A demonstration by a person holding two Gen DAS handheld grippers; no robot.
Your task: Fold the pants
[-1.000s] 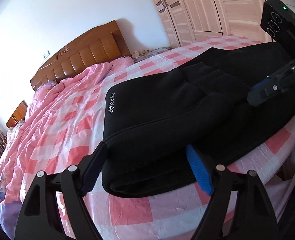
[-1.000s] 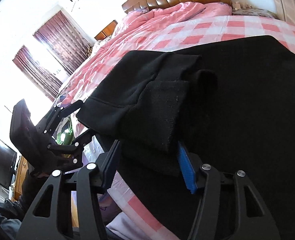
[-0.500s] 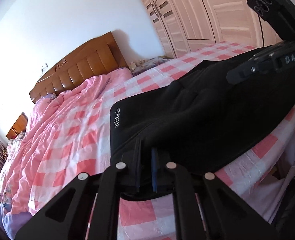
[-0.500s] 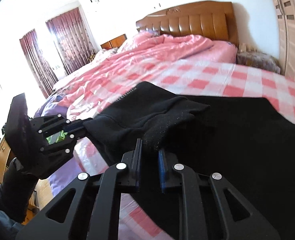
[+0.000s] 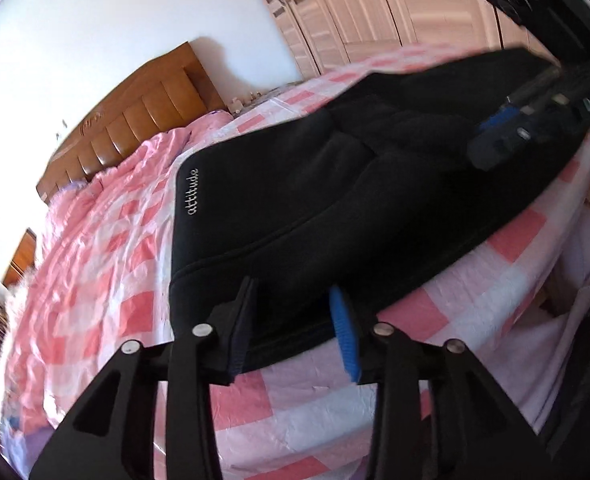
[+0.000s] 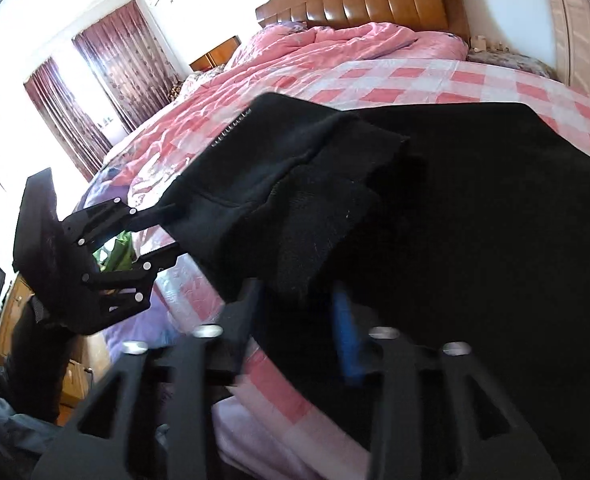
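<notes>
Black pants (image 5: 335, 208) folded at bed (image 5: 295, 412) near edge. L gripper (image 5: 295, 332) fingers apart, straddling pants' folded corner. R gripper (image 6: 301, 328) fingers apart around cuff.

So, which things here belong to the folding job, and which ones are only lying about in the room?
Belonging to the job:
- black pants, folded on the bed
- left tool, open at the pants' near edge
- right tool, open at the folded cuff

Only lying about:
- checked sheet
- pink quilt
- wooden headboard
- curtains
- wardrobe
</notes>
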